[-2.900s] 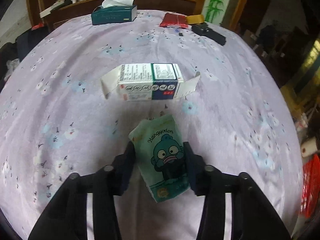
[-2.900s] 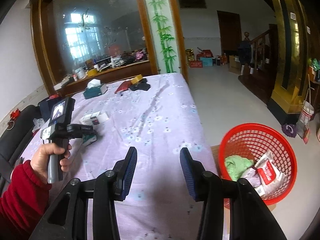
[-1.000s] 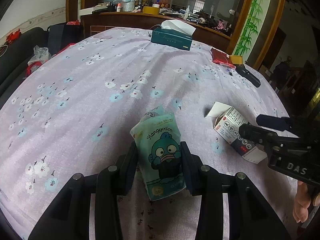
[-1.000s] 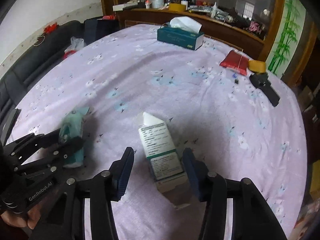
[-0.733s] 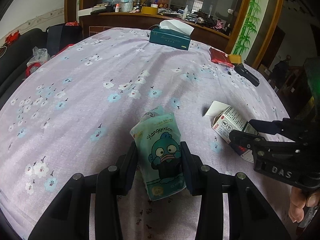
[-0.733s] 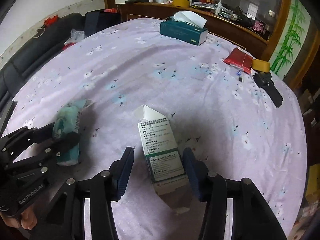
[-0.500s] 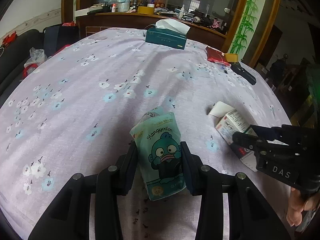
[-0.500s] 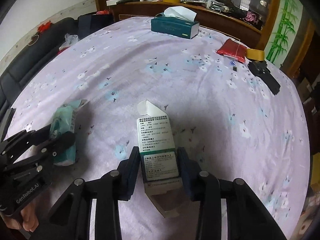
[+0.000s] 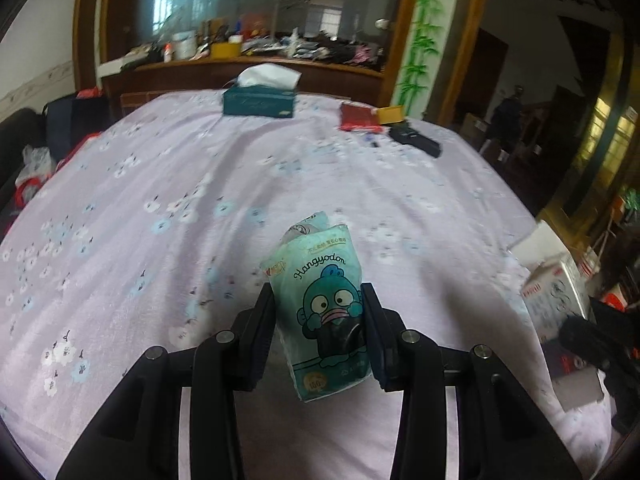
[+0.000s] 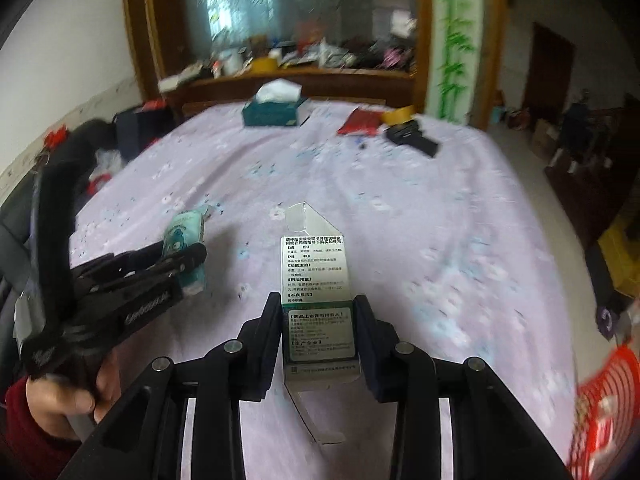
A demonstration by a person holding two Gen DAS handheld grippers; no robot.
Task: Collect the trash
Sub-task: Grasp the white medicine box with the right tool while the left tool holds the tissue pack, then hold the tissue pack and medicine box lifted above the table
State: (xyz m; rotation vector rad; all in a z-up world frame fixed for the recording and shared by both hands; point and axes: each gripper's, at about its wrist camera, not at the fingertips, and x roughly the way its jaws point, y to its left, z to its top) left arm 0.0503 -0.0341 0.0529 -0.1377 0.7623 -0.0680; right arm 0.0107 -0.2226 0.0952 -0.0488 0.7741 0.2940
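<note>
My left gripper (image 9: 318,312) is shut on a teal tissue pack (image 9: 320,280) with a cartoon fish, held above the purple flowered tablecloth (image 9: 160,184). It also shows in the right wrist view (image 10: 188,252), at left. My right gripper (image 10: 318,316) is shut on a white and green medicine box (image 10: 316,280) with open end flaps, lifted off the cloth. That box shows blurred at the right edge of the left wrist view (image 9: 556,292). A red trash basket (image 10: 604,404) sits off the table's right side.
A teal tissue box (image 9: 258,100) stands at the far end of the table. A red packet (image 9: 356,117), a yellow tape roll (image 9: 390,114) and a black object (image 9: 416,141) lie at the far right. A cluttered wooden shelf (image 9: 240,60) is behind.
My right gripper closed on the medicine box and lifted it off the cloth. Both grippers rose and swung rightward; the red basket came into the right wrist view.
</note>
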